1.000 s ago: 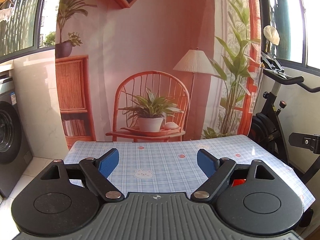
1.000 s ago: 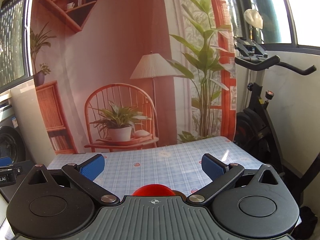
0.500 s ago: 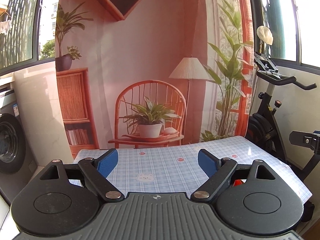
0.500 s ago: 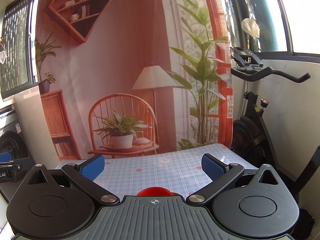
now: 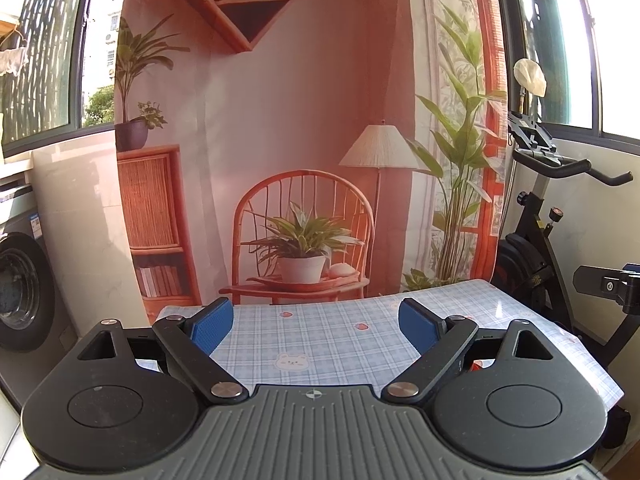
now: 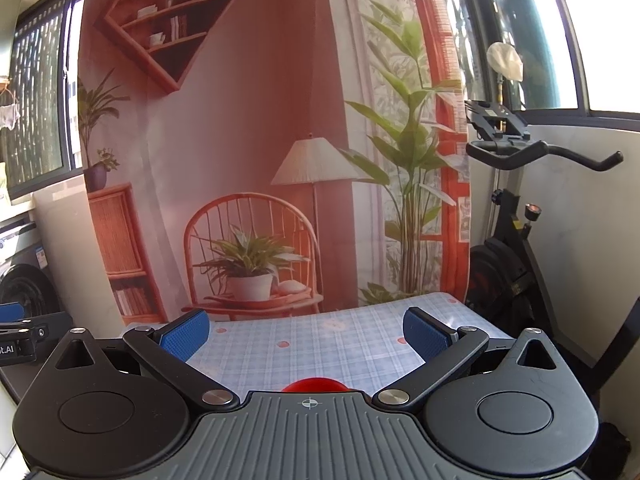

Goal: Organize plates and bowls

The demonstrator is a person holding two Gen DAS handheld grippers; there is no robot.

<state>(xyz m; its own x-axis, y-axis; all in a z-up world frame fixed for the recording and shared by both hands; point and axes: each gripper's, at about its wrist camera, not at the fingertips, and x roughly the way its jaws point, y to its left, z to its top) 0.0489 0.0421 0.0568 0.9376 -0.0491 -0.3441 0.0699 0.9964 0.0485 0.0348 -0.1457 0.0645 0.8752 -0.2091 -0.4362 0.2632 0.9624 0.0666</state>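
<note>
My left gripper [image 5: 316,322] is open and empty above the near part of a table with a blue checked cloth [image 5: 328,340]. My right gripper [image 6: 306,334] is open and empty over the same cloth [image 6: 320,344]. A red rounded dish [image 6: 314,385] shows just past the right gripper's body, mostly hidden by it. A small red bit [image 5: 475,366] shows behind the left gripper's right finger. No other plates or bowls are in view.
A printed backdrop [image 5: 304,160] with a chair and plants hangs behind the table. An exercise bike [image 5: 540,240] stands at the right. A washing machine [image 5: 20,292] is at the left. The other gripper's tip [image 6: 16,332] shows at the right view's left edge.
Both cameras have tilted upward and drawn back. The table now sits lower in both views and more of the backdrop's shelf shows. Both grippers stay open.
</note>
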